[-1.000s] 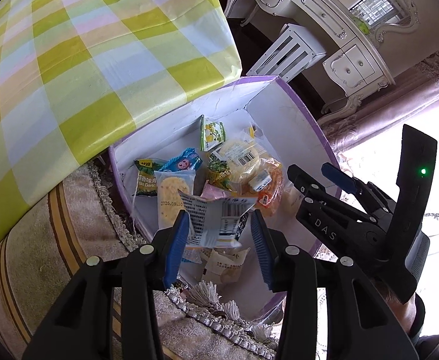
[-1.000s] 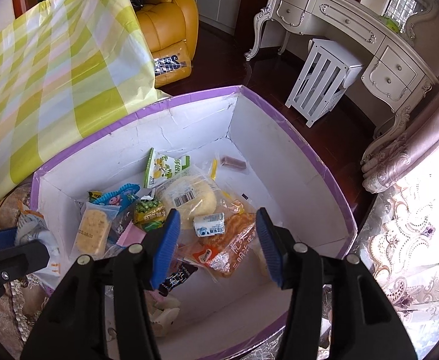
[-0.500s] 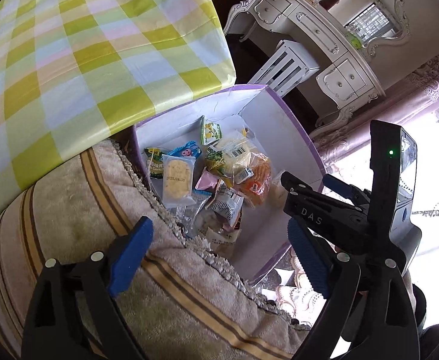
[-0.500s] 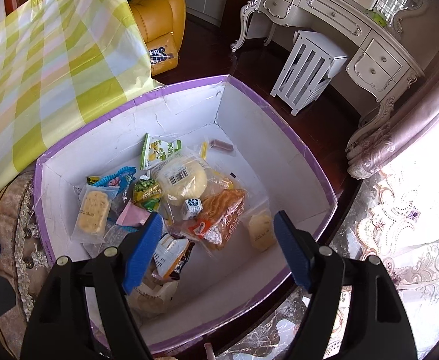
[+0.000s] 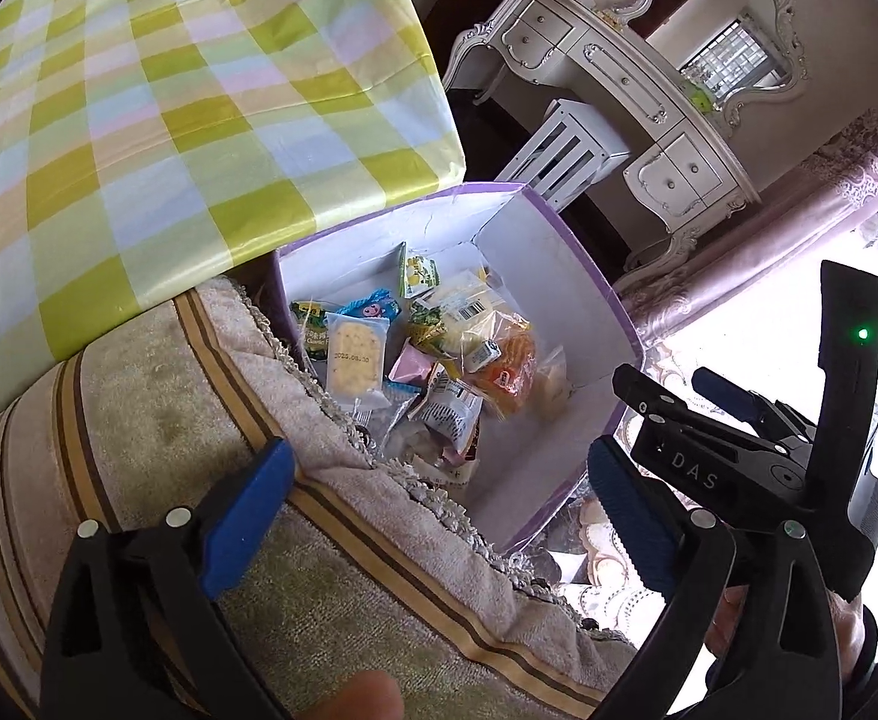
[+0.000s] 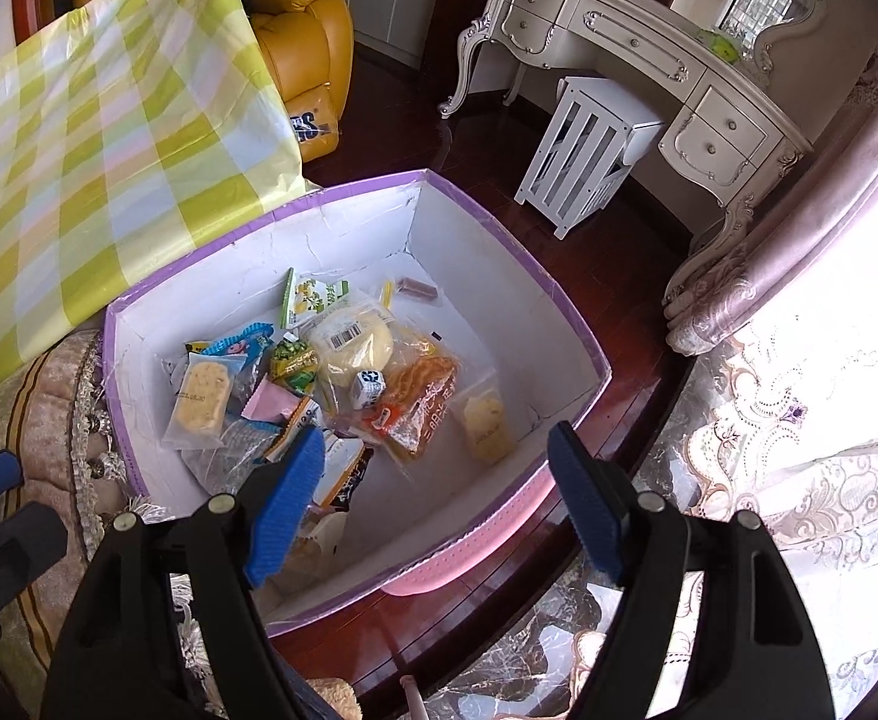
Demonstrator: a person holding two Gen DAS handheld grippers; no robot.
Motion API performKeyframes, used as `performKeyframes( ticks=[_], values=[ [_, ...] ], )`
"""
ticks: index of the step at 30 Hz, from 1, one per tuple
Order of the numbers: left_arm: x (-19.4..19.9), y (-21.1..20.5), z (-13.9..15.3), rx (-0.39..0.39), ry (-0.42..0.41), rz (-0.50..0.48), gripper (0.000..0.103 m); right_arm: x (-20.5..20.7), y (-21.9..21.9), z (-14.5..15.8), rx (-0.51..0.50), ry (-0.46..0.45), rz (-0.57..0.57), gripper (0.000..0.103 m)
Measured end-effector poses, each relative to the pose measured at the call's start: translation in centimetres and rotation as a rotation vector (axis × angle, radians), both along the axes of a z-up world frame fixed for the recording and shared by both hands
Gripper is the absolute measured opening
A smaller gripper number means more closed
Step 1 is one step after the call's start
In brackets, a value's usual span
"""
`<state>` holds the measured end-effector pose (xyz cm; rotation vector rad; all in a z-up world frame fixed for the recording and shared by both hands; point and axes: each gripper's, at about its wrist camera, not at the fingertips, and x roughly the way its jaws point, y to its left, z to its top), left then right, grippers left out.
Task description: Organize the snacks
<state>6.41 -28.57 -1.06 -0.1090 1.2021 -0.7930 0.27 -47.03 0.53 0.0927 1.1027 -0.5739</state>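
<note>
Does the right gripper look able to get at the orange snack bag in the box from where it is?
Probably yes: the right gripper is open above the open-topped box, and the orange snack bag lies on top of the pile.

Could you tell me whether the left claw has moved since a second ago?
Yes. The left claw has drawn back from over the purple-rimmed box to above the striped cushion, open and empty.

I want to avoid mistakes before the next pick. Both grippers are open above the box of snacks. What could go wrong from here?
1. The snacks overlap in a loose pile: the small milk carton lies on the orange packet, so gripping one may drag the other.
2. The box stands against the fringed cushion edge; the left gripper could catch the fringe or box wall.
3. The right gripper is close beside the left; they might collide.
</note>
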Motion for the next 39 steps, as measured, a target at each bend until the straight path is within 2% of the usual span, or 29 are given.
performKeyframes(
  ticks=[11,39],
  values=[
    [0.2,0.0,-0.1,-0.018,0.018,0.015,0.099,0.0,0.2,-0.3,0.007,0.003,0.007,0.077],
    [0.4,-0.4,-0.4,0.004,0.02,0.011,0.099,-0.2,0.0,-0.9,0.023,0.012,0.011,0.076]
  ],
)
